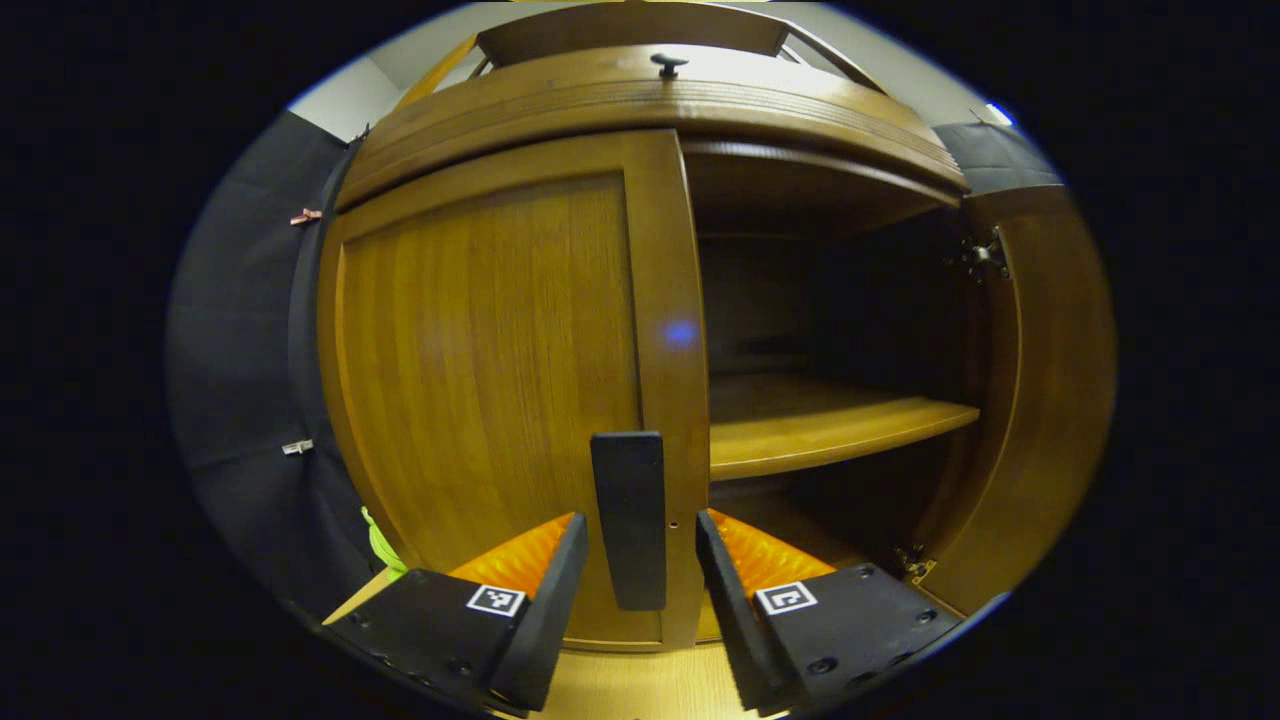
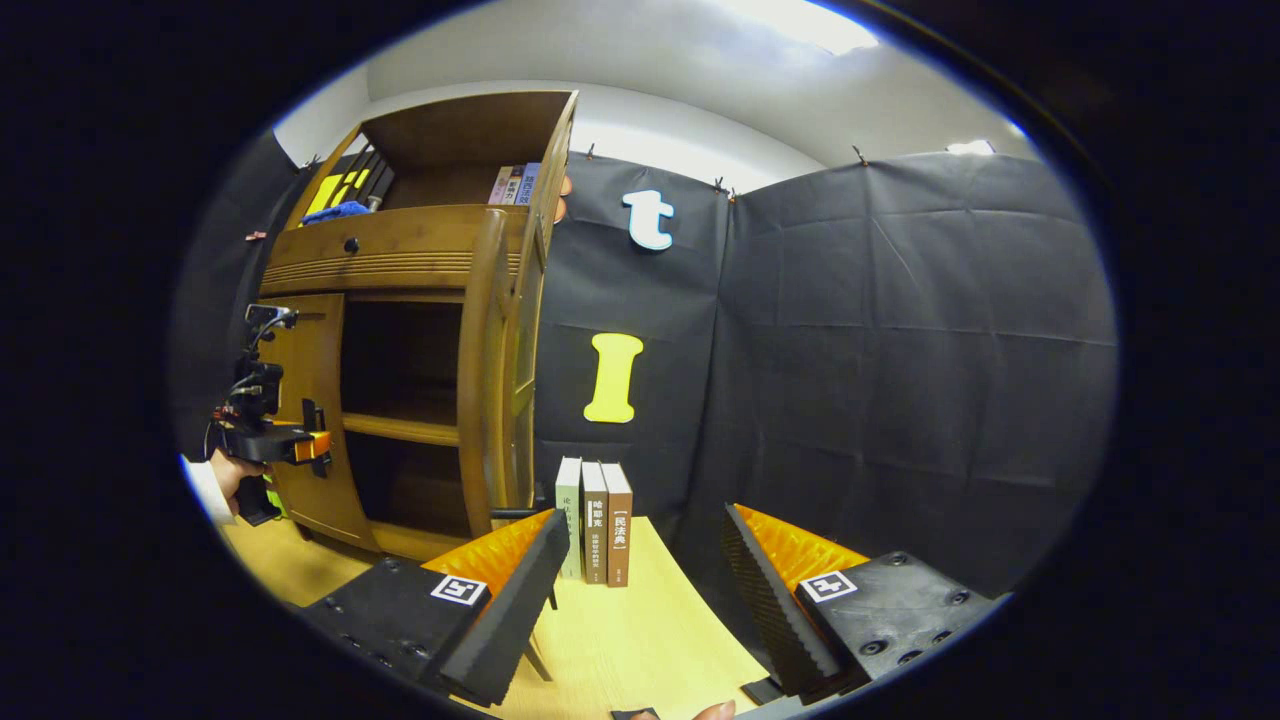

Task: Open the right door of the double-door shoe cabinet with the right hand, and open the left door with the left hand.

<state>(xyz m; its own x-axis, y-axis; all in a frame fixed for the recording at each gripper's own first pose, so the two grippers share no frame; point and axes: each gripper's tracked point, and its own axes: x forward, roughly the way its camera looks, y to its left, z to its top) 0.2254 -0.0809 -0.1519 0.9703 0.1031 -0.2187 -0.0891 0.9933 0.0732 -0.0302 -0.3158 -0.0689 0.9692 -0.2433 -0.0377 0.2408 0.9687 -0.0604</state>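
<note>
Risk here: left gripper (image 1: 632,560) sits spread around the left door's handle (image 1: 629,520), not pinching it, so it could slip off. Right gripper (image 2: 640,580) spread, holding nothing; right door (image 2: 487,370) already open.

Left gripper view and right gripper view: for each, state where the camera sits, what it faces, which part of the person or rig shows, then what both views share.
Left gripper view: rides the left gripper, close to the closed left door, fingers either side of its dark bar handle.
Right gripper view: rides the right gripper, farther back, facing three upright books; a hand holds the left gripper there.
Shared: the brown wooden shoe cabinet, open right door.
</note>
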